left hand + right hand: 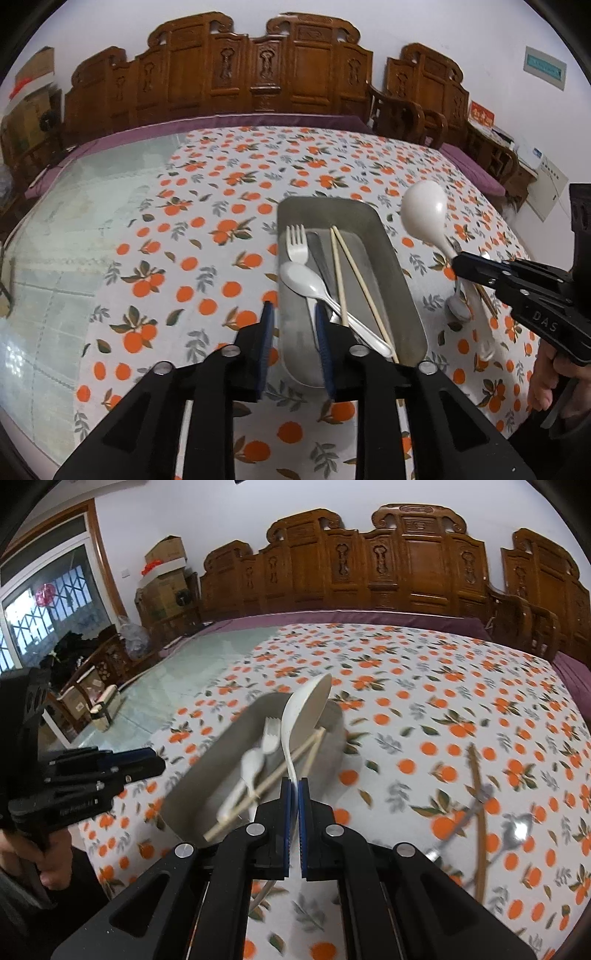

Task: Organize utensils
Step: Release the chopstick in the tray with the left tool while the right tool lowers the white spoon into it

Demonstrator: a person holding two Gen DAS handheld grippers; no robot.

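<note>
One tray (399,280), three spoons (424,216), one fork (297,245), four chopsticks (338,273).

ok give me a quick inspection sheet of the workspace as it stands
surface: table with an orange-print cloth, bare glass on one side.
job's things: metal tray holds a white fork, a small white spoon and pale chopsticks; a large white spoon is held above the tray; a metal spoon and dark chopsticks lie on the cloth.
clutter: nothing seen.
grippers: left gripper open, empty, over the tray's near end; right gripper shut on the large white spoon's handle.
cables: nothing seen.
surroundings: carved wooden bench, stacked boxes, window.
</note>
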